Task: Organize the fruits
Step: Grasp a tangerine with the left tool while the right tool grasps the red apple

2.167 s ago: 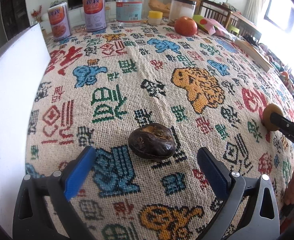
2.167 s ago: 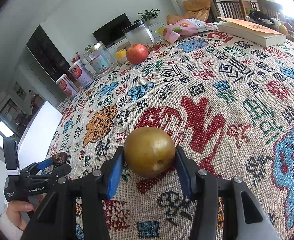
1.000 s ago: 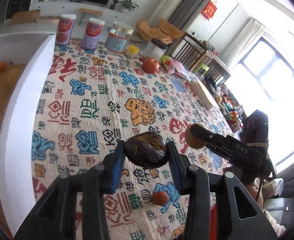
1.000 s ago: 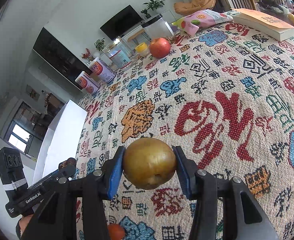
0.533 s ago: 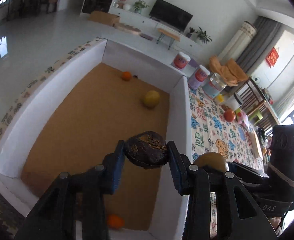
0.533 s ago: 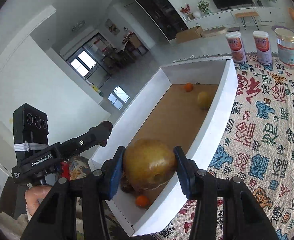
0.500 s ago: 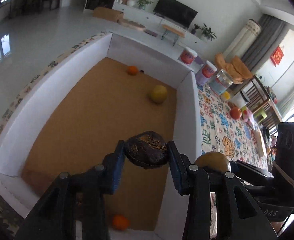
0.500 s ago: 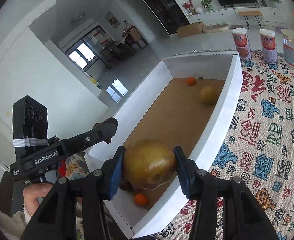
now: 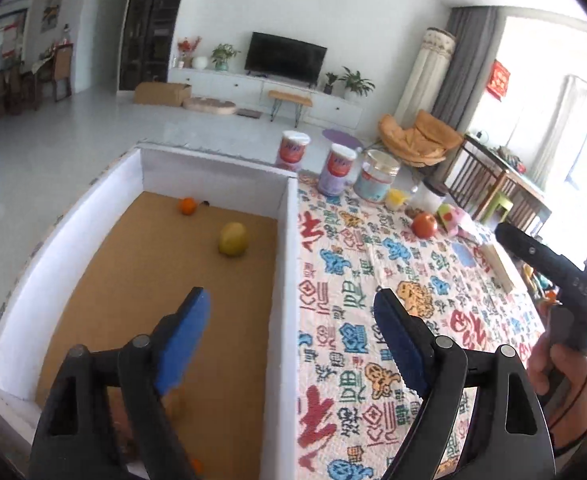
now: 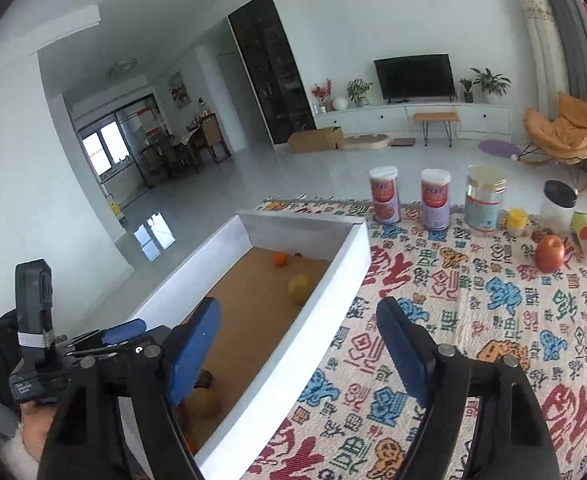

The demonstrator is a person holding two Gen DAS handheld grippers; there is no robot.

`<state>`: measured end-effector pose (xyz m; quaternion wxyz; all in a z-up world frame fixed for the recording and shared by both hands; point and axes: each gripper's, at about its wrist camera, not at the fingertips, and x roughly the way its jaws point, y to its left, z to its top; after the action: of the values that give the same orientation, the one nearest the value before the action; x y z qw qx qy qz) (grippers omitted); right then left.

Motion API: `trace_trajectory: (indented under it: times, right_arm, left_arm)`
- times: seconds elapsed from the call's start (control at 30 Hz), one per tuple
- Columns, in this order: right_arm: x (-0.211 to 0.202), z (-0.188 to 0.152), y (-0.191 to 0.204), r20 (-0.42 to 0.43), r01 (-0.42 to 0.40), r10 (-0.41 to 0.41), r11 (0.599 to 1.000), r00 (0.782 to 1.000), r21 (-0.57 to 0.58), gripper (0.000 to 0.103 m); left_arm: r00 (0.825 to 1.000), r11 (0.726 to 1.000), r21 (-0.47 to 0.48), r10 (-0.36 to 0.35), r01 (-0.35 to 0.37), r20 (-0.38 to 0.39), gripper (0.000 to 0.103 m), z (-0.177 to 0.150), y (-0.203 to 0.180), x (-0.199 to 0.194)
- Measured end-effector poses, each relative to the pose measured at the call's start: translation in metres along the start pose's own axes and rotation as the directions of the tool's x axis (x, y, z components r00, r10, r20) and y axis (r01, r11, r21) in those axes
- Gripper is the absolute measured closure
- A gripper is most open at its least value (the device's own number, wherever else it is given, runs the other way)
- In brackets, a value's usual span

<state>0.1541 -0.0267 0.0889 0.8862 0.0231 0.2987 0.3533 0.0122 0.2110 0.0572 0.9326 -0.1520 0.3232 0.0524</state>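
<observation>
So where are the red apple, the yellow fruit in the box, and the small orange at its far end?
Apple (image 10: 549, 253), right wrist view, middle of its skin.
Yellow fruit (image 9: 233, 239), left wrist view, centre of the fruit.
Orange (image 9: 187, 205), left wrist view, centre of the fruit.

Bright daylight floods from the window (image 9: 581, 148) at the right, blown out to glare; fisheye bends the room, corners vignetted black, focus slightly soft.

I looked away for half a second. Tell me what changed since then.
Both claws let go: the left claw dropped its dark fruit and the right claw its brown fruit into the near end of the box; both now gape empty. The orange, yellow fruit and apple stayed put.
</observation>
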Motion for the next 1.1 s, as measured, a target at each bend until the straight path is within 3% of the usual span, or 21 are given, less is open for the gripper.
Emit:
trace_trajectory:
  times: [0.1, 0.17, 0.23, 0.3, 0.4, 0.43, 0.5, 0.53, 0.63, 0.67, 0.7, 0.73, 0.83, 0.93, 1.1]
  right_arm:
    - [-0.019, -0.033, -0.086, 0.012, 0.212, -0.213, 0.975, 0.977, 0.071, 0.007]
    - [-0.021, -0.071, -0.141, -0.064, 0.371, -0.366, 0.923, 0.928, 0.099, 0.007]
    - [-0.024, -0.116, -0.188, -0.163, 0.474, -0.451, 0.868, 0.878, 0.151, 0.007]
    - [-0.033, -0.155, -0.222, -0.242, 0.517, -0.466, 0.825, 0.851, 0.23, 0.007]
    - [-0.055, -0.185, -0.246, -0.268, 0.525, -0.453, 0.771, 0.85, 0.362, 0.007]
    - [-0.062, -0.184, -0.247, -0.23, 0.499, -0.442, 0.771, 0.867, 0.395, 0.007]
    - [-0.073, -0.178, -0.241, -0.166, 0.513, -0.488, 0.773, 0.857, 0.374, 0.007]
    - [-0.074, -0.178, -0.236, -0.164, 0.523, -0.5, 0.773, 0.85, 0.359, 0.007]
    - [-0.063, -0.181, -0.239, -0.194, 0.511, -0.473, 0.778, 0.859, 0.366, 0.007]
    - [-0.061, -0.181, -0.241, -0.192, 0.512, -0.476, 0.775, 0.858, 0.369, 0.007]
    - [-0.063, -0.181, -0.242, -0.186, 0.512, -0.479, 0.773, 0.858, 0.375, 0.007]
    - [-0.062, -0.181, -0.243, -0.181, 0.508, -0.477, 0.772, 0.86, 0.382, 0.007]
    - [-0.067, -0.184, -0.246, -0.17, 0.498, -0.472, 0.765, 0.865, 0.407, 0.007]
    - [-0.072, -0.186, -0.249, -0.16, 0.487, -0.467, 0.759, 0.87, 0.432, 0.007]
    - [-0.067, -0.185, -0.248, -0.159, 0.461, -0.438, 0.775, 0.885, 0.432, 0.007]
  left_arm:
    - [0.985, 0.977, 0.129, -0.165, 0.171, -0.054, 0.013, -0.023, -0.064, 0.008]
    - [0.965, 0.947, 0.201, -0.229, 0.25, -0.126, 0.012, -0.05, -0.102, 0.026]
    - [0.943, 0.917, 0.254, -0.257, 0.306, -0.211, 0.012, -0.082, -0.133, 0.052]
    - [0.928, 0.897, 0.292, -0.254, 0.332, -0.273, 0.012, -0.112, -0.154, 0.076]
    - [0.943, 0.872, 0.397, -0.184, 0.287, -0.279, 0.014, -0.151, -0.179, 0.097]
    - [0.949, 0.863, 0.426, -0.166, 0.272, -0.269, 0.016, -0.159, -0.184, 0.103]
    - [0.959, 0.847, 0.472, -0.14, 0.245, -0.248, 0.018, -0.173, -0.189, 0.105]
    - [0.961, 0.841, 0.484, -0.135, 0.24, -0.242, 0.021, -0.177, -0.191, 0.107]
    - [0.967, 0.832, 0.51, -0.114, 0.218, -0.227, 0.029, -0.189, -0.194, 0.111]
    - [0.968, 0.832, 0.513, -0.112, 0.214, -0.223, 0.033, -0.193, -0.194, 0.113]
    - [0.969, 0.831, 0.514, -0.113, 0.213, -0.218, 0.048, -0.195, -0.194, 0.115]
    - [0.971, 0.833, 0.513, -0.111, 0.209, -0.214, 0.073, -0.196, -0.194, 0.117]
    - [0.969, 0.859, 0.463, -0.136, 0.22, -0.207, 0.073, -0.189, -0.189, 0.121]
    - [0.968, 0.9, 0.372, -0.171, 0.228, -0.182, 0.073, -0.154, -0.178, 0.127]
    - [0.989, 0.966, 0.23, -0.097, 0.12, -0.108, 0.073, -0.076, -0.142, 0.17]
